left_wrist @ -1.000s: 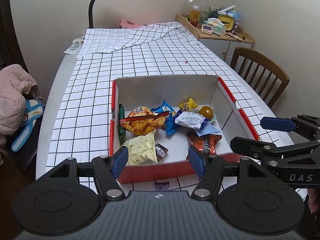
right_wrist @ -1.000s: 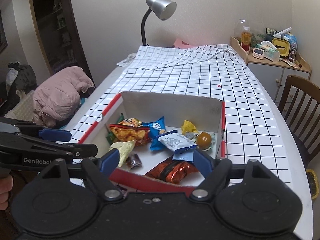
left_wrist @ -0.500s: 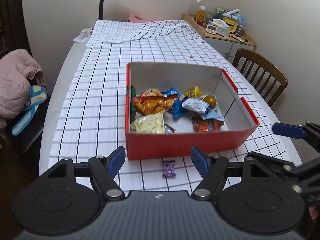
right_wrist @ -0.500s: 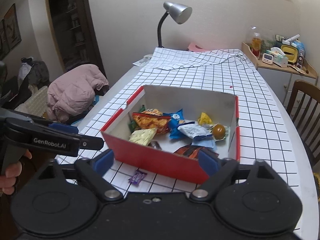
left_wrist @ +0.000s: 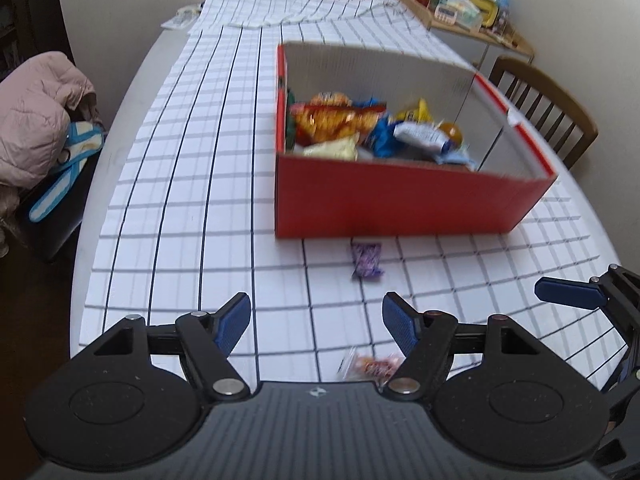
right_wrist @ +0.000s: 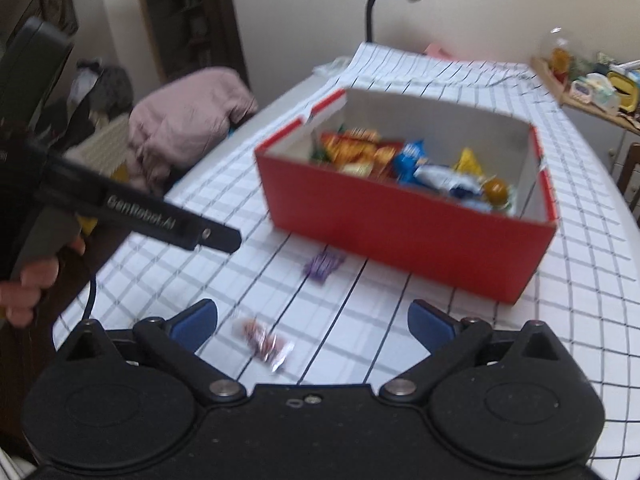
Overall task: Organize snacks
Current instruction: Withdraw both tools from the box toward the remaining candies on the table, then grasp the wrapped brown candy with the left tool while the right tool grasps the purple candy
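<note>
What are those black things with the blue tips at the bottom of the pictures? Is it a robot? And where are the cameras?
It is not a robot. A person holds a grabbing tool in each hand, and each tool has a small camera that looks out along its two blue-tipped jaws. So one picture is taken from the left gripper and the other from the right gripper. In the right picture you can also see the left tool from the side, with the person's hand around its handle.

Both tools stand open and hold nothing; their jaws have just been opening.

On the checked tablecloth sits a red box full of snack packets. Two snacks lie outside it: a purple candy near the box, and a small clear packet close to the tools.
</note>
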### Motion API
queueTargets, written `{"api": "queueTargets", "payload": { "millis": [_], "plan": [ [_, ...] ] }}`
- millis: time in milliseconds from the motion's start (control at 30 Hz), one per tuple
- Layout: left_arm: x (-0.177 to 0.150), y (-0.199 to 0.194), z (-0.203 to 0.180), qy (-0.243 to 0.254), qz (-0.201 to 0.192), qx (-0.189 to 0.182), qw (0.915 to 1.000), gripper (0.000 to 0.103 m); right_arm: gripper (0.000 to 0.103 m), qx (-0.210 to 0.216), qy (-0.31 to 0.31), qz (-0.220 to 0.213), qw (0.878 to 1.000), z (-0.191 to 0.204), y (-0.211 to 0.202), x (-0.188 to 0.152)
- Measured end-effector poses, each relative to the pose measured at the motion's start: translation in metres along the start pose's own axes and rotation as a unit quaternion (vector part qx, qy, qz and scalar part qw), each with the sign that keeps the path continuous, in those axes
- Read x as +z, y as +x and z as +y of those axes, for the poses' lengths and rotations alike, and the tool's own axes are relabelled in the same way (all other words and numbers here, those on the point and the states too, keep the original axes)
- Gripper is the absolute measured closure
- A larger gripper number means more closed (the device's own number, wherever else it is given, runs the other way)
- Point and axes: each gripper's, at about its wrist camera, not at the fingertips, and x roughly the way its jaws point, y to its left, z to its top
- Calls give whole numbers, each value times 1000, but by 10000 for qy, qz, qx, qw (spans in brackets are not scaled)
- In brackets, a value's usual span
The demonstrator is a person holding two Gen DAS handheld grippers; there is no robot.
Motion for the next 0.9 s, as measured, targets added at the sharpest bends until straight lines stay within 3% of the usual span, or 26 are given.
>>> {"api": "queueTargets", "payload": {
  "millis": [233, 433, 567, 667, 900],
  "plan": [
    [-11, 15, -2, 162, 23, 145, 9998, 31, 8, 32, -75, 242, 9997, -9, 19, -3],
    [-26, 15, 0, 80, -71, -37, 9999, 31, 10, -21, 338, 327, 9989, -40, 29, 7],
    [-41, 12, -22, 462, -187, -139, 9987, 31, 12, -60, 660, 382, 9971, -51, 41, 16],
    [-52, 20, -39, 789, -82, -110, 9968, 31, 12, -81, 627, 378, 9973, -48, 49, 22],
    [-61, 35, -52, 919, 64, -169, 9956, 31, 17, 12, 348, 504, 9981, -34, 71, 31]
  ]
}}
